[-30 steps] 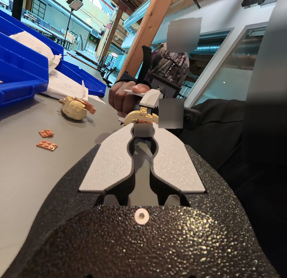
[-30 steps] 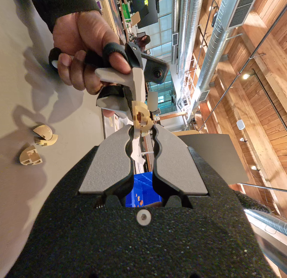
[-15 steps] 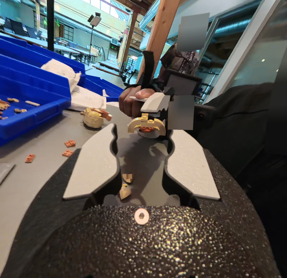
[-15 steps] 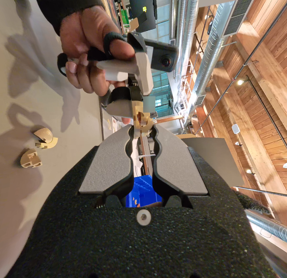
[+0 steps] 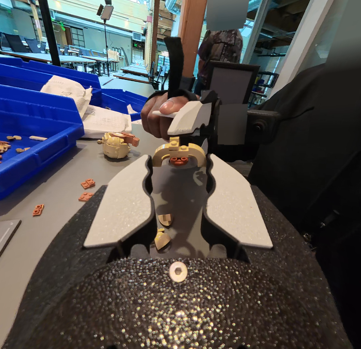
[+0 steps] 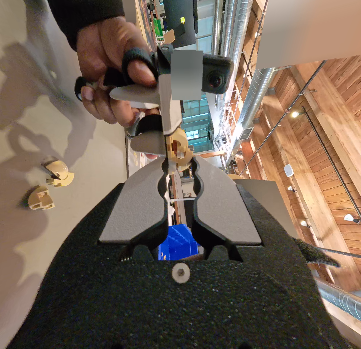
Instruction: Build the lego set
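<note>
The left gripper [image 5: 178,161] has its jaws spread apart with nothing between them. Just beyond their tips, the right gripper [image 6: 178,162] has its jaws clamped on the tan arched lego piece [image 5: 178,153], held above the grey tabletop [image 5: 58,183]. Two small tan pieces [image 5: 163,230] lie beneath. Farther left sit a round tan assembly [image 5: 116,147], reddish plates [image 5: 88,183] and a blue bin [image 5: 39,125].

Tan arched lego piece [image 5: 178,151] with a reddish-brown round stud underneath. Beside it: pale grey fingers [image 5: 125,201], sparkly black body. Left of it: blue bins [image 5: 39,125], reddish-brown plates [image 5: 88,183] on grey table [image 5: 48,212].
</note>
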